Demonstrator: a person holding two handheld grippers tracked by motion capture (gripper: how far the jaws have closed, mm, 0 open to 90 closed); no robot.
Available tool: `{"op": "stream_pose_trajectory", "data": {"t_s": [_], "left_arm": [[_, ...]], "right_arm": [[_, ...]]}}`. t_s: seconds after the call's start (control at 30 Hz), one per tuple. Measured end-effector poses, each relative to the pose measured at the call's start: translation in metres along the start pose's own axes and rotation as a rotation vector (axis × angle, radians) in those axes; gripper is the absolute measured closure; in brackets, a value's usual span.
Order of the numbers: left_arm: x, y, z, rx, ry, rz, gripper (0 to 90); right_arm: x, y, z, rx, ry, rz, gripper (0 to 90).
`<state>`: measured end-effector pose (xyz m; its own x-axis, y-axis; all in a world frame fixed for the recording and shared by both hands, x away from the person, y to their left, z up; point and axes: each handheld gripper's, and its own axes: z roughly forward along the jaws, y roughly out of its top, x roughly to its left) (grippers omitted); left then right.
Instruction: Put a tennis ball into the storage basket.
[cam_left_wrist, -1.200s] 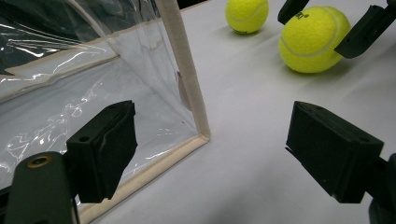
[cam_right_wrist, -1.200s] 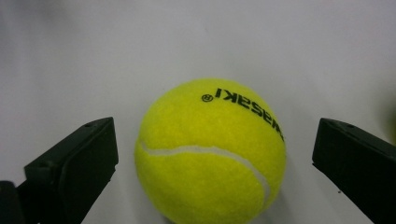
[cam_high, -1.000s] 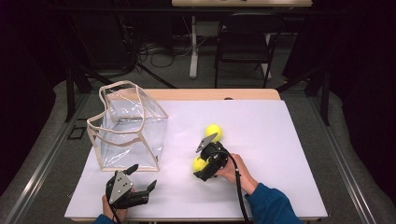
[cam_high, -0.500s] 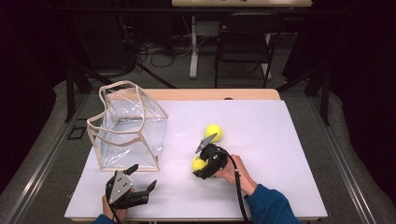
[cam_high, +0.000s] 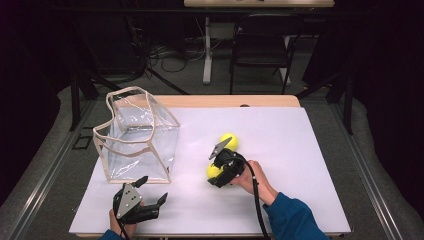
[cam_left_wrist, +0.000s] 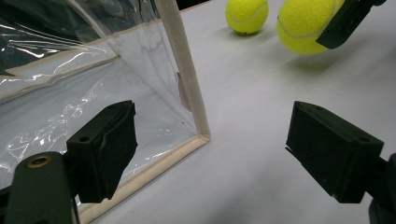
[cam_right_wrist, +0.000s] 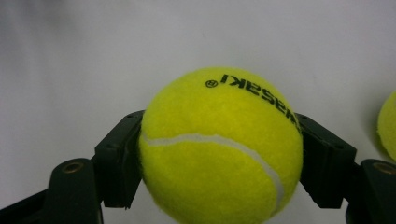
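**Ball caught in the right jaws**

Ball number one now sits tight between the two black jaws of the right gripper. A second ago those jaws stood wide around it; they have just been closing, and now both pads press on its fuzzy sides. The right hand has hardly shifted, and the left gripper has stayed where it was, near the front edge of the worktop.

In the high view the held ball is mostly covered by the gripper, so just a yellow bit peeks out at about 9 o'clock of the hand. The second ball lies free on the worktop, just beside the gripper at about 12 o'clock. In the right gripper view it is cut off at the right edge. The black print on the held ball is upside down and partly hidden by the curve.

The left gripper's jaws stand wide with nothing between them. They point at the near corner of the clear bag, at about 12 o'clock of the left hand.

Both balls are round, yellow and fuzzy, with a curved white line. The bag is see-through, shiny, crinkly plastic with cream cloth edges, shaped like a box and open on top. The worktop is smooth and white.
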<state>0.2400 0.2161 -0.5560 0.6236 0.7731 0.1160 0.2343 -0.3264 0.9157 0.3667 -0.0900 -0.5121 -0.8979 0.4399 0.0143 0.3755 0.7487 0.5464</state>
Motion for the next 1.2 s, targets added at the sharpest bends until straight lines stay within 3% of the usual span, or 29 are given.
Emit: {"op": "stream_pose_trajectory", "data": {"t_s": [1.2], "left_arm": [[-0.001,0.000,-0.001,-0.006,0.003,-0.003,16.0]], "right_arm": [[0.004,0.039,-0.020,0.026,-0.035,-0.090,26.0]]}}
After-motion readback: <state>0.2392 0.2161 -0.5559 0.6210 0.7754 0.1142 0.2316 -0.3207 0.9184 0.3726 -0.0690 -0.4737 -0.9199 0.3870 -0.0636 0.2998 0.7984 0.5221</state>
